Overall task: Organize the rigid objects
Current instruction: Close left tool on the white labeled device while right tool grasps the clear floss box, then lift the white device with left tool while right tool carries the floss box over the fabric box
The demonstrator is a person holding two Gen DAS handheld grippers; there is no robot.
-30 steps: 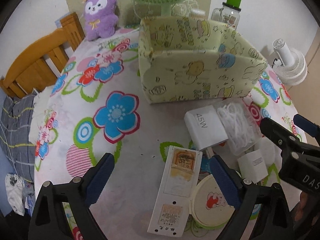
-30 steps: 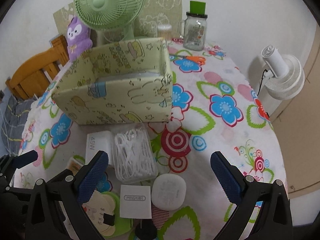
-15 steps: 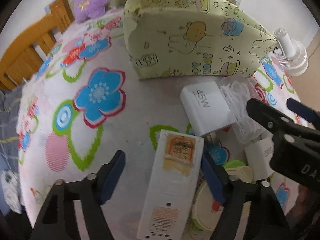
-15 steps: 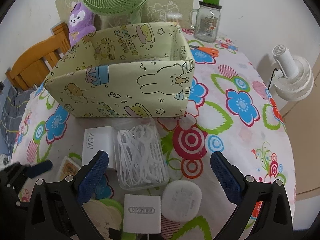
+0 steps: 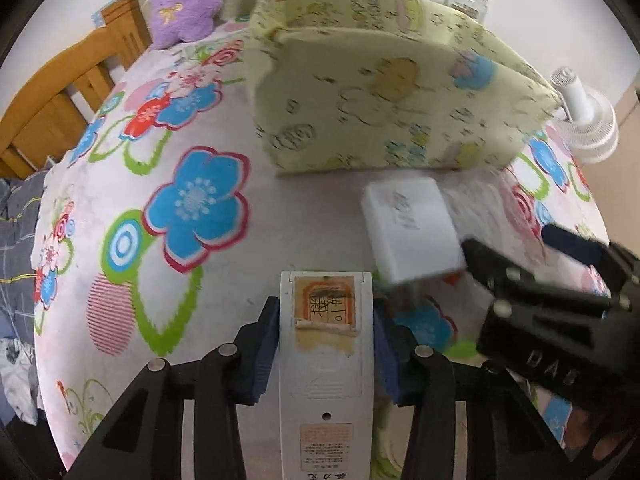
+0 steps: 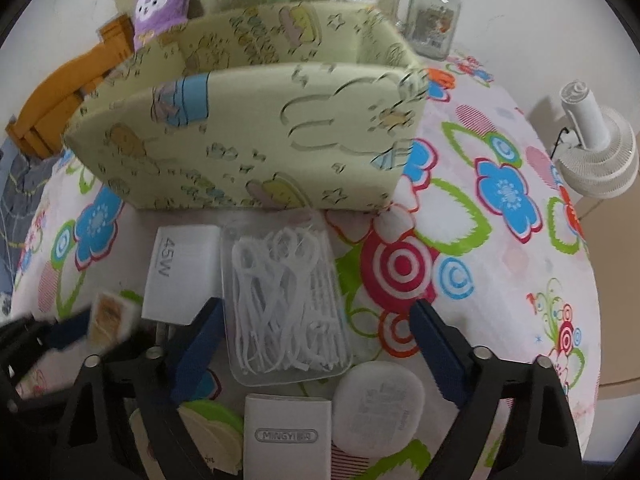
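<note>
My left gripper (image 5: 326, 344) is shut on a long white remote control (image 5: 326, 364) that lies back side up, with a worn orange label near its far end. A white 45W charger block (image 5: 410, 230) lies just beyond it, right of centre. My right gripper (image 6: 316, 350) is open over a clear box of white floss picks (image 6: 286, 304). The charger (image 6: 182, 272) lies left of that box. A white MINGYI box (image 6: 288, 436) and a white rounded case (image 6: 378, 408) lie below the gripper. The pale yellow cartoon storage box (image 6: 256, 140) stands behind them, also in the left wrist view (image 5: 384, 100).
A flowered cloth (image 6: 500, 240) covers the table. A purple plush toy (image 5: 182, 0), a glass jar with a green lid (image 6: 434, 20) and a green fan stand at the back. A white fan (image 6: 596, 160) stands off the right edge, a wooden chair (image 5: 60, 96) at left.
My left gripper has closed from wide open onto the remote control. My right gripper has moved forward and down over the floss pick box, staying open.
</note>
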